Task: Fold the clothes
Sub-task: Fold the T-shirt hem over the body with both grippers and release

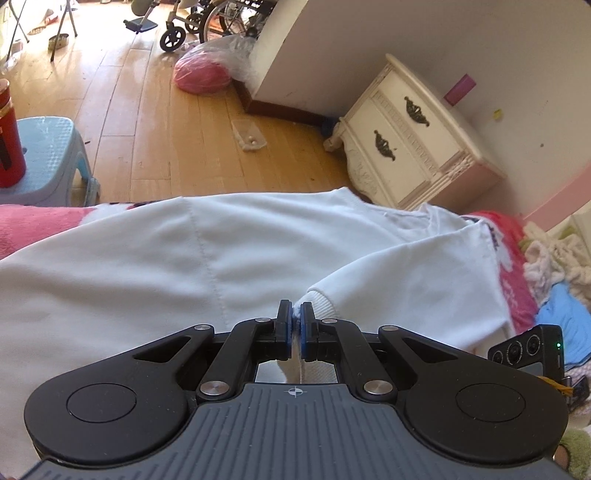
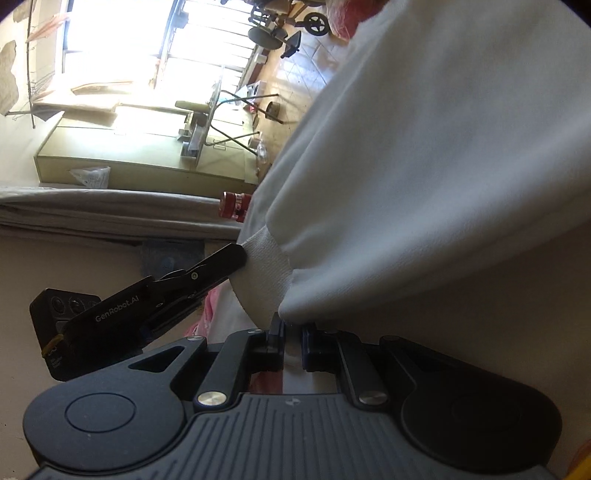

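A white sweatshirt (image 1: 192, 251) lies spread over a pink blanket on the bed in the left wrist view. My left gripper (image 1: 295, 314) is shut on its ribbed hem (image 1: 319, 301), at the garment's near edge. In the right wrist view, which is rolled sideways, the same white sweatshirt (image 2: 424, 166) hangs in folds and fills the right half. My right gripper (image 2: 293, 326) is shut on the ribbed hem (image 2: 266, 273) a short way along from the left gripper (image 2: 221, 264), which reaches in from the left and also pinches that band.
A cream nightstand (image 1: 410, 136) stands beyond the bed, with wooden floor (image 1: 155, 129), a blue stool (image 1: 51, 158) carrying a red bottle (image 1: 9, 140), and a pink bag (image 1: 201, 75). Other clothes (image 1: 557, 266) are heaped at the right. A wheelchair (image 1: 207, 18) is far back.
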`<control>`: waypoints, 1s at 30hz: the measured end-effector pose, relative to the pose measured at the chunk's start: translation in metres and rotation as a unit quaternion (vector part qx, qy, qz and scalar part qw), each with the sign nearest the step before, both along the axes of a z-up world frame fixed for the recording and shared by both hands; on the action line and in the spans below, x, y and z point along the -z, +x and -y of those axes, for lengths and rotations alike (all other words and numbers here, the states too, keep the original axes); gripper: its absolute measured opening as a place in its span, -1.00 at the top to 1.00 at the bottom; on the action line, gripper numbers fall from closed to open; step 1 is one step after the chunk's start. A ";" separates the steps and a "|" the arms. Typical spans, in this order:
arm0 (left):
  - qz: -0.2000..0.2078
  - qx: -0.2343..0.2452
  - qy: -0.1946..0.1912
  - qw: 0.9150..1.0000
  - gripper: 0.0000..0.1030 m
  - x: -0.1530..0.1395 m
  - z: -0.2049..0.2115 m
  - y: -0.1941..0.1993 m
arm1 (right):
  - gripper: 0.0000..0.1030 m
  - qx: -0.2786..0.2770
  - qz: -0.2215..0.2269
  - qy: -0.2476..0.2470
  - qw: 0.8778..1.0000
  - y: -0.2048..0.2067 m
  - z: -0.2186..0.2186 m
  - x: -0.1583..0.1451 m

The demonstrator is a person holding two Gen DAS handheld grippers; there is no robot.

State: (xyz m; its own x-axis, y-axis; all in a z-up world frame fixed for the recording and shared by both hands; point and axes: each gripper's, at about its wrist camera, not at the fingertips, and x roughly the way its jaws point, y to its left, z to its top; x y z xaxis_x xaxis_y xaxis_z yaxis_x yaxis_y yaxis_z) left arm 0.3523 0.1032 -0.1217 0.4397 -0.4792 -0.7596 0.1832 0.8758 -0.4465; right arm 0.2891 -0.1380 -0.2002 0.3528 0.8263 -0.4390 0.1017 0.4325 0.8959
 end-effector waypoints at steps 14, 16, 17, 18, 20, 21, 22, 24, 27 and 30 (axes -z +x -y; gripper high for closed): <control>-0.012 -0.041 0.033 0.999 0.84 0.016 -0.016 0.007 | 0.56 -0.054 0.024 -0.036 0.998 -0.023 -0.007 -0.006; 0.002 -0.051 0.035 0.998 0.68 0.006 -0.020 0.004 | 0.51 -0.064 0.042 -0.047 0.996 -0.030 -0.006 -0.015; 0.013 -0.046 0.037 0.998 0.65 -0.001 -0.020 0.000 | 0.50 -0.069 0.053 -0.055 0.995 -0.034 -0.005 -0.020; 0.025 -0.041 0.039 0.998 0.65 -0.008 -0.020 -0.004 | 0.50 -0.073 0.065 -0.062 0.993 -0.037 -0.004 -0.025; 0.051 -0.016 0.047 0.997 0.57 -0.020 -0.016 -0.015 | 0.50 -0.081 0.088 -0.078 0.990 -0.044 -0.001 -0.035; 0.065 0.010 0.056 0.996 0.54 -0.025 -0.009 -0.022 | 0.50 -0.084 0.099 -0.086 0.988 -0.048 0.002 -0.040; 0.079 0.043 0.071 0.993 0.50 -0.028 0.002 -0.030 | 0.50 -0.083 0.110 -0.095 0.986 -0.053 0.006 -0.045; 0.105 0.113 0.107 0.982 0.48 -0.030 0.029 -0.044 | 0.52 -0.076 0.124 -0.115 0.983 -0.061 0.014 -0.054; 0.122 0.195 0.166 0.959 0.44 -0.022 0.069 -0.061 | 0.58 -0.054 0.130 -0.144 0.980 -0.072 0.033 -0.062; 0.098 0.199 0.156 0.963 0.44 -0.015 0.082 -0.063 | 0.62 -0.024 0.166 -0.194 0.967 -0.088 0.063 -0.078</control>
State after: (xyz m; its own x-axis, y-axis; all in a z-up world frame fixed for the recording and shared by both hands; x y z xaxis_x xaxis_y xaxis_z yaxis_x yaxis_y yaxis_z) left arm 0.2897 0.0215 -0.1067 0.4181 -0.4003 -0.8154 0.5854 0.8051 -0.0951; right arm 0.2009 -0.2014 -0.1218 0.4922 0.6412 -0.5887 -0.1918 0.7396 0.6451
